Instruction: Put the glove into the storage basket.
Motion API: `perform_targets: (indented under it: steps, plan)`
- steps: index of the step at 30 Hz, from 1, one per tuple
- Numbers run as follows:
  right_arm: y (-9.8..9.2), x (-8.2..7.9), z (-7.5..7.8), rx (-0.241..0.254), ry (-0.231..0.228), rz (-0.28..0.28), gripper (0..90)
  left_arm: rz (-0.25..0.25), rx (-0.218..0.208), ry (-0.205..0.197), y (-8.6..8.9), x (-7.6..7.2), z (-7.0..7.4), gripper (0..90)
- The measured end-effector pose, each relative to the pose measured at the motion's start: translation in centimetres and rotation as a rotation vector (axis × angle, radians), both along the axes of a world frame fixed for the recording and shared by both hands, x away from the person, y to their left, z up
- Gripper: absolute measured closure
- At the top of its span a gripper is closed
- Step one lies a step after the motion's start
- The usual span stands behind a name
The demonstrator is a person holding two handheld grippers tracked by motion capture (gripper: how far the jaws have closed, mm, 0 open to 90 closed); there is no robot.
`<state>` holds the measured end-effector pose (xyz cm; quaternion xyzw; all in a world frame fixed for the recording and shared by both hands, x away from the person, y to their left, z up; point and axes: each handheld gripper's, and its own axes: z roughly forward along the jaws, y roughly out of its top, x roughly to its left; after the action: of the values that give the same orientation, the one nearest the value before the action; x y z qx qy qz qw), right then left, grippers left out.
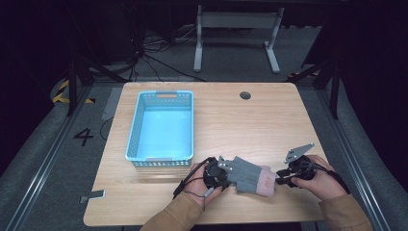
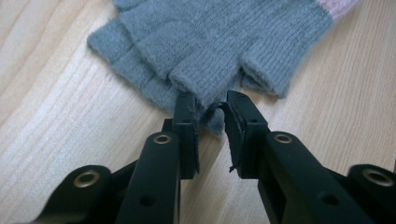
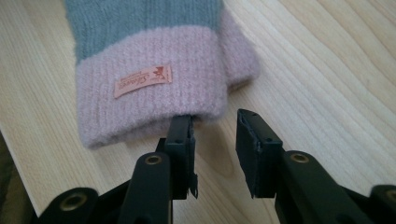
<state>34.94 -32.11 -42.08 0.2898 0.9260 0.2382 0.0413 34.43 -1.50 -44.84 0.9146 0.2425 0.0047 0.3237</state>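
Grey knitted glove (image 1: 250, 173) with a pink ribbed cuff (image 3: 154, 100) lying flat near the front edge of the wooden table (image 1: 240, 120), right of the blue plastic basket (image 1: 162, 126). Left gripper (image 2: 211, 109) at the finger end, jaws narrowed around a soft fingertip of the glove, seemingly pinching it for a lift. Right gripper (image 3: 215, 126) at the cuff, jaws apart, one tucked just under the fuzzy hem, nothing clamped yet. Probably one grip at each end, to carry it level.
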Motion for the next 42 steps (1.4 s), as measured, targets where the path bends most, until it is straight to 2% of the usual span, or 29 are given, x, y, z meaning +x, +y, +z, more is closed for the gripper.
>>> perform_targets:
  steps: [2,5,7,15,20,28,34,38,42]
  plan:
    - [0.2,0.0,0.0,0.000,-0.005,0.011,68.0,0.007,-0.002,0.003,-0.1,0.1,0.0,78.3]
    - [0.4,0.0,-0.1,-0.011,-0.009,0.025,69.9,0.004,0.000,-0.016,-0.2,0.2,0.0,83.8]
    - [0.5,0.0,0.0,-0.013,-0.018,0.036,73.4,0.009,-0.010,-0.007,-0.3,0.3,-0.1,86.9]
    - [0.6,-0.1,0.5,-0.014,-0.053,0.026,85.3,0.010,-0.005,-0.018,-0.3,0.0,0.1,88.9]
    - [0.3,-0.3,1.4,0.021,-0.082,0.009,86.2,-0.002,-0.018,-0.038,-0.1,-0.4,1.1,88.9]
    - [0.3,0.0,2.2,0.040,-0.108,-0.021,86.4,-0.001,-0.044,-0.049,0.4,-1.3,2.3,89.0]
    - [0.8,0.6,2.0,0.044,-0.128,-0.020,86.6,-0.003,-0.043,-0.060,0.6,-1.7,2.6,89.0]
    - [1.1,1.0,1.5,0.038,-0.124,-0.019,86.7,-0.014,-0.023,-0.066,0.6,-1.8,2.7,89.0]
    - [1.4,1.4,0.9,0.033,-0.122,-0.019,86.7,-0.016,-0.018,-0.048,0.6,-1.8,2.5,89.0]
